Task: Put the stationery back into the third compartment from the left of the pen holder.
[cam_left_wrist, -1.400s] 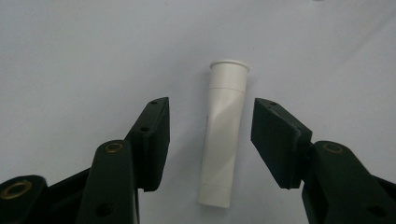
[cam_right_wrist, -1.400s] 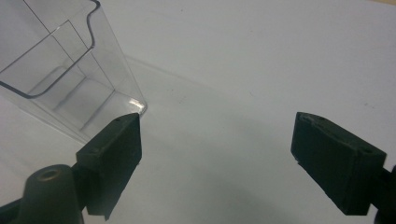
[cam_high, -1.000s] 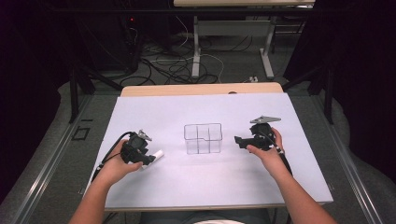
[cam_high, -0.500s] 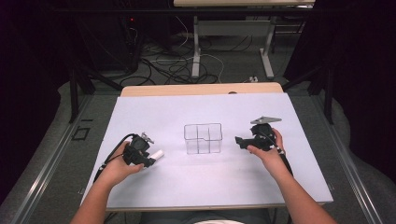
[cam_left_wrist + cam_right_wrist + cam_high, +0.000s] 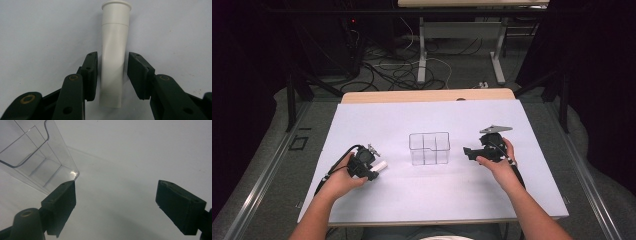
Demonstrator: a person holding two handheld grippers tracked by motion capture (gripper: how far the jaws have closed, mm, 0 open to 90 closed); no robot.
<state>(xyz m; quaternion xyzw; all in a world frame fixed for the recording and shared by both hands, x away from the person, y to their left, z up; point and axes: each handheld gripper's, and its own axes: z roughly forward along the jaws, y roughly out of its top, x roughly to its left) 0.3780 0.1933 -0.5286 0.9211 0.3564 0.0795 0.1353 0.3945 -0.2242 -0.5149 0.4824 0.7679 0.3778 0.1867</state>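
Observation:
A white plastic tube with a flanged far end lies on the white sheet; it also shows left of centre. My left gripper straddles its near half. Its jaws have just been closing, and a thin gap still shows between each pad and the tube. A clear divided box stands mid-table. My right gripper rests just right of it, pointing at it. Its jaws stand wide open with nothing between them, and the box's corner is just past the left pad.
The white sheet covers a wooden table whose far edge shows behind. Cables and another table's legs are on the floor beyond. Bare sheet lies in front of and behind the box.
The left gripper has tipped down slightly over the white tube. The right gripper and the clear box have not moved.

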